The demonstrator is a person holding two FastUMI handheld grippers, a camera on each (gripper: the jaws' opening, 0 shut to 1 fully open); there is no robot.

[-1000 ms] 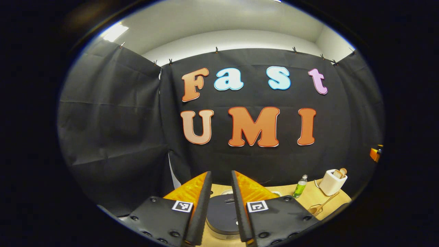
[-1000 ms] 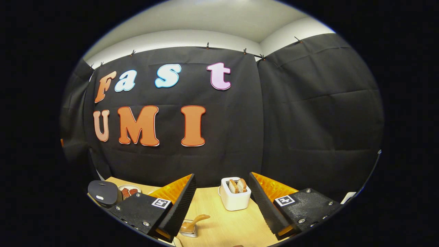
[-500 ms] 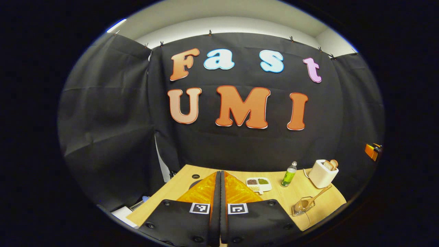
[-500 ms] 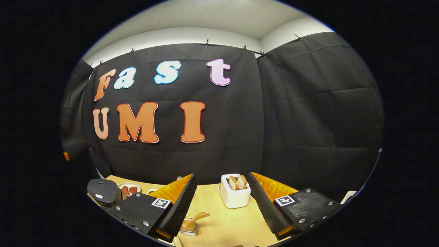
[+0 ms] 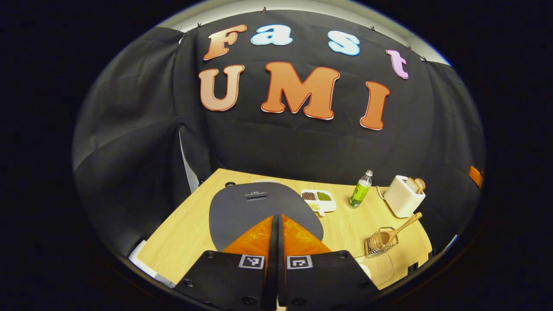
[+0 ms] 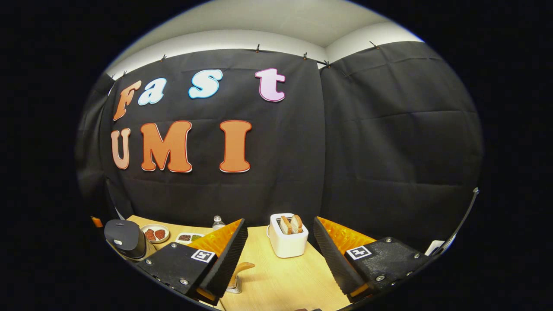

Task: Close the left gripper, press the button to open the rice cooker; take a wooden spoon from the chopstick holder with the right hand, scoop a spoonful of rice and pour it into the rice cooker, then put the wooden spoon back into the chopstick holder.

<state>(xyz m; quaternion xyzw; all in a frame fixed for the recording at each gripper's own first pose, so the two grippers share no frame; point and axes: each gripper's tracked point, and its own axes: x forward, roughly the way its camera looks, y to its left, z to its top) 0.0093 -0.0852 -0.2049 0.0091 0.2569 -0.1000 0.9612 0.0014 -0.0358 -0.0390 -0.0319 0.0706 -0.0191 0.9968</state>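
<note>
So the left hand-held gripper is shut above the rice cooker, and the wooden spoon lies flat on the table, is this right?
Not quite. In the left gripper view the wooden spoon stands tilted in the wire holder, not flat on the table. The left hand-held gripper is indeed shut above the rice cooker.

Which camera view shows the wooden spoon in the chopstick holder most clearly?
The left gripper view: the wooden spoon leans whole out of the wire chopstick holder, bowl down, handle toward the toaster. In the right gripper view the right gripper's finger covers much of the spoon, leaving mostly a curved piece.
</note>
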